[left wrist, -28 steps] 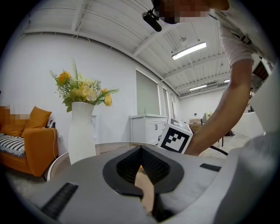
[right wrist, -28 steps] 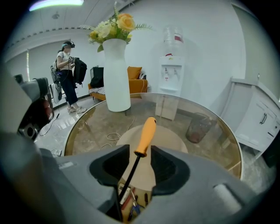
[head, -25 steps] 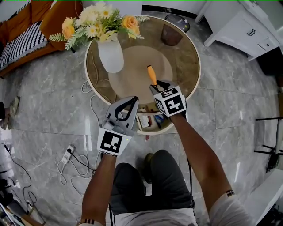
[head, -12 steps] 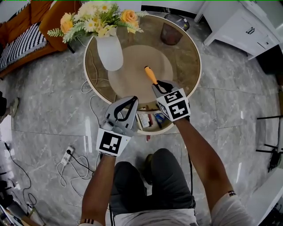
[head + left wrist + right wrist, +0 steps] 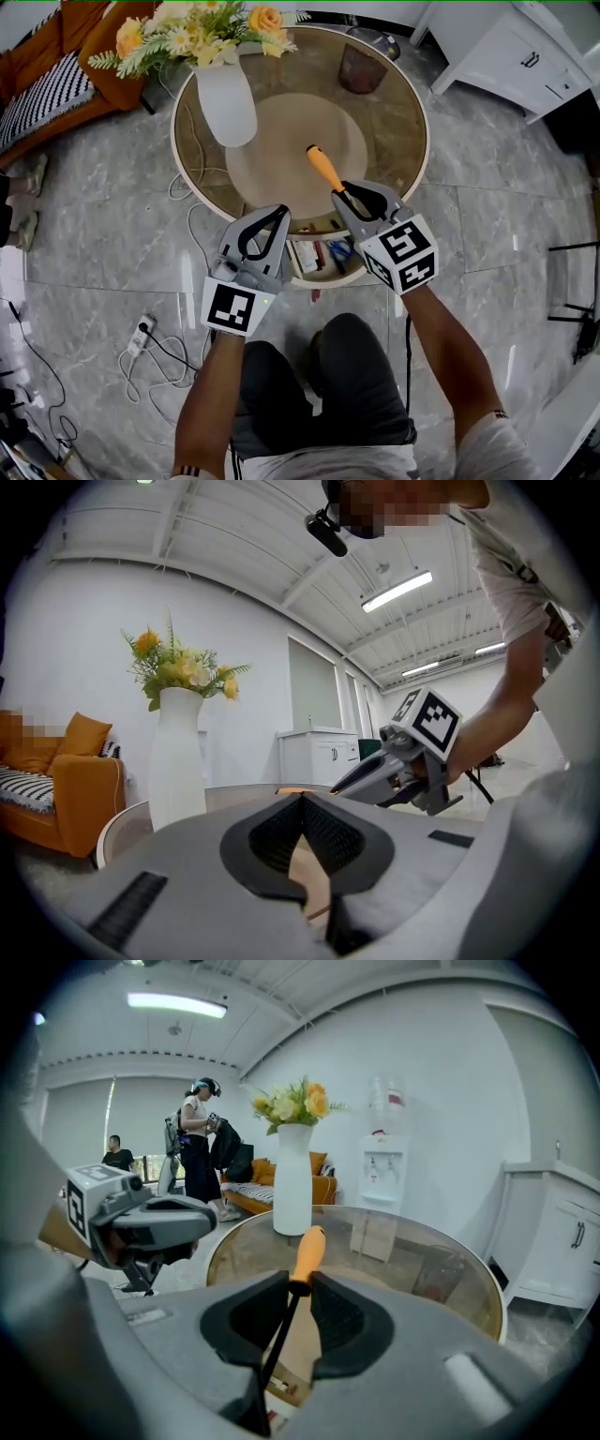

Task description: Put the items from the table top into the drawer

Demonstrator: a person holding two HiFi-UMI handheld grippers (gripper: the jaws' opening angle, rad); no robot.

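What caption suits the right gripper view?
Right gripper shut on an orange-handled screwdriver, round glass table and flower vase beyond.

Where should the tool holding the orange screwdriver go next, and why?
Probably back toward the person and down over the open drawer. The right tool already grips the screwdriver above the round tabletop, and the drawer stands open at the table's near edge.
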